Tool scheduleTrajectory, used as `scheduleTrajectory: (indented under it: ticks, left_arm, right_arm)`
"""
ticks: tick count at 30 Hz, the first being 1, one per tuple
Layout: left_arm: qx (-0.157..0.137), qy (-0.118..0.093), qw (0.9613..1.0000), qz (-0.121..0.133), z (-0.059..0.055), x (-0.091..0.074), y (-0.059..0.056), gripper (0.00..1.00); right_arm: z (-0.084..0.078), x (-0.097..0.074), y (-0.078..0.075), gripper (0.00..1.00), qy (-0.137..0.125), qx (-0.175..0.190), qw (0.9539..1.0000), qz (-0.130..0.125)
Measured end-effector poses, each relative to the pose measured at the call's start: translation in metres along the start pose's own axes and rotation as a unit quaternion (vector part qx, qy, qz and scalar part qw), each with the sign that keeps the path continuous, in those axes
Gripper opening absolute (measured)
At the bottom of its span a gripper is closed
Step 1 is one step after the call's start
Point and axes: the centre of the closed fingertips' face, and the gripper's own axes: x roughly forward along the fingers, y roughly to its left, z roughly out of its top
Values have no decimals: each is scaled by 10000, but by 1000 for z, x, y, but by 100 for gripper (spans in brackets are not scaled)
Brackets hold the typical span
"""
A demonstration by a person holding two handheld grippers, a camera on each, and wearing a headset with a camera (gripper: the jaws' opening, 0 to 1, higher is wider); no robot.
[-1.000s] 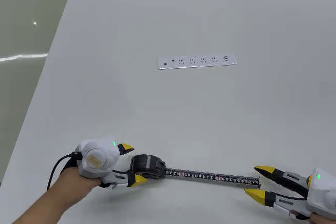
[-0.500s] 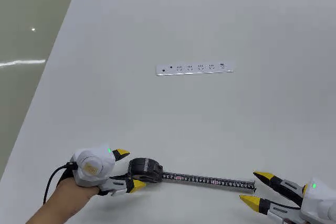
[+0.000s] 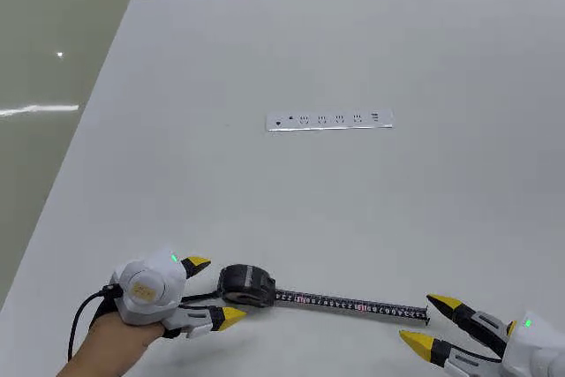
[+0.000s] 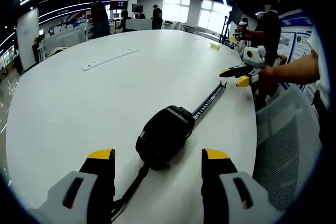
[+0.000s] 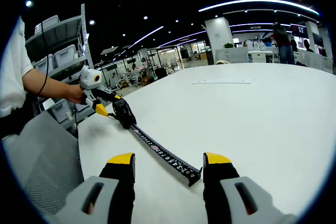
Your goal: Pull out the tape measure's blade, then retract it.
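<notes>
- Head view: the tape measure (image 3: 247, 285) lies at the near edge of the tabletop (image 3: 353, 200), with its dark case on the left and its blade (image 3: 353, 307) drawn out flat toward the right.
- The left gripper (image 3: 216, 288) sits just left of the case with its fingers (image 4: 100, 157) spread. In the left gripper view the case rests just ahead of the tips, between them and untouched, probably so that they can close on it and steady it.
- The right gripper (image 3: 425, 320) waits at the blade's right end, its fingers (image 5: 122, 160) also spread. The end hook (image 5: 194, 174) lies just ahead of them, unpinched.
- Nothing grips the blade, yet it lies extended, so a lock or friction seems to hold it. The pull looks complete, and retraction is the step in hand.
- A power strip (image 3: 329, 120) lies farther off, well apart from the work.
</notes>
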Motion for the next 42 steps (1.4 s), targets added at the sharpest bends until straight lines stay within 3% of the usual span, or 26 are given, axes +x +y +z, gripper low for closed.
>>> scheduleTrajectory:
  ticks: [13, 17, 20, 30, 42]
  left_arm:
    - [-266, -119, 9992, 267, -14, -20, 2, 67]
    - [-390, -236, 9986, 273, -13, -23, 0, 71]
    - [-358, -152, 9988, 298, -16, -26, -2, 71]
    - [-461, -284, 9978, 388, -15, -39, -1, 72]
    - [-510, -292, 9972, 466, -27, -56, -4, 71]
  right_arm:
    - [-1, 0, 5, 56, 36, 53, 9998, -171]
    - [4, 0, 10, 56, -37, 57, 9998, -177]
    - [8, -1, 14, 56, -55, 39, 9998, -181]
    - [8, -11, 20, 57, -71, 21, 9996, -265]
    - [8, -17, 33, 57, -66, -82, 9994, -319]
